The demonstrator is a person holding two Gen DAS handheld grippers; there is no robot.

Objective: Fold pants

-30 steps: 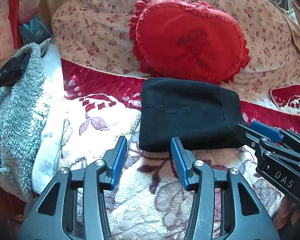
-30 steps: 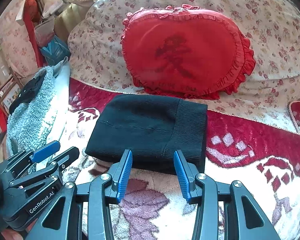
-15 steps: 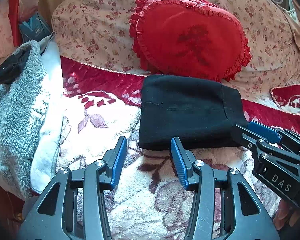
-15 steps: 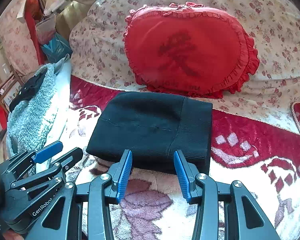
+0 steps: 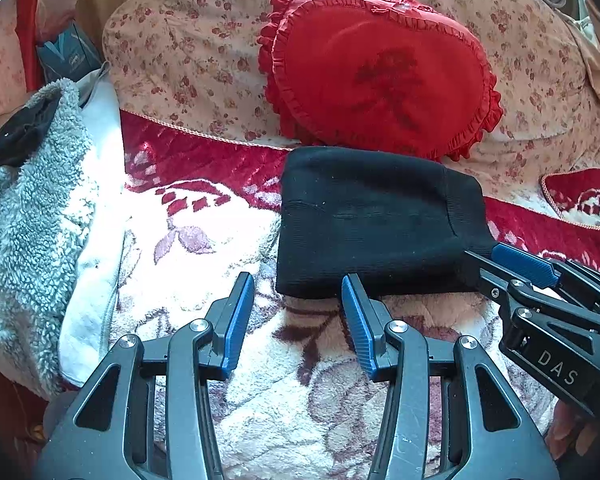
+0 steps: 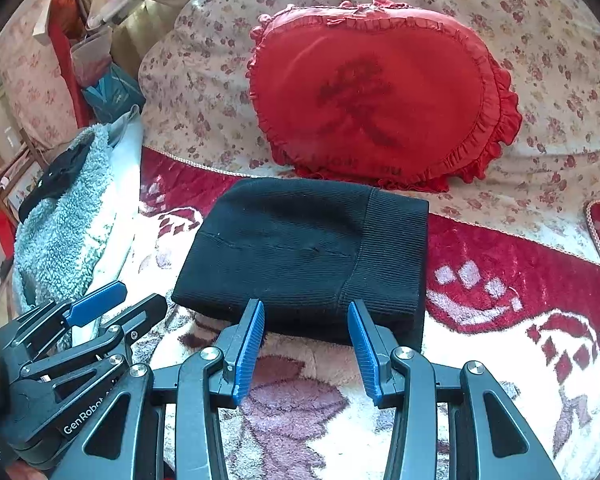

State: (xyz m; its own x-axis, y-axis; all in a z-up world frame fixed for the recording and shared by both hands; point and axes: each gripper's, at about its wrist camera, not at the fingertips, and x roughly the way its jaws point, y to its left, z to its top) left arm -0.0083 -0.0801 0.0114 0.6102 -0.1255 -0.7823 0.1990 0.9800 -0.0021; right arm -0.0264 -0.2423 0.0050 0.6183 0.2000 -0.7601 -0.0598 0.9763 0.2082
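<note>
The black knit pants (image 5: 372, 220) lie folded into a compact rectangle on the floral blanket, with the ribbed waistband at the right; they also show in the right wrist view (image 6: 304, 256). My left gripper (image 5: 298, 292) is open and empty, just in front of the bundle's near left corner. My right gripper (image 6: 306, 316) is open and empty, at the bundle's near edge by the waistband. Each gripper shows in the other's view, the right one (image 5: 500, 260) at the bundle's right corner and the left one (image 6: 128, 300) at its left.
A red heart-shaped ruffled cushion (image 5: 380, 80) leans on a floral pillow (image 5: 188, 60) behind the pants. A grey fleece garment (image 5: 32, 208) with a black item on top lies at the left. The white and red blanket (image 5: 204, 240) covers the bed.
Both grippers have drifted slightly, so the pants sit a little lower in the right wrist view. The pants have not moved and both grippers stay open.
</note>
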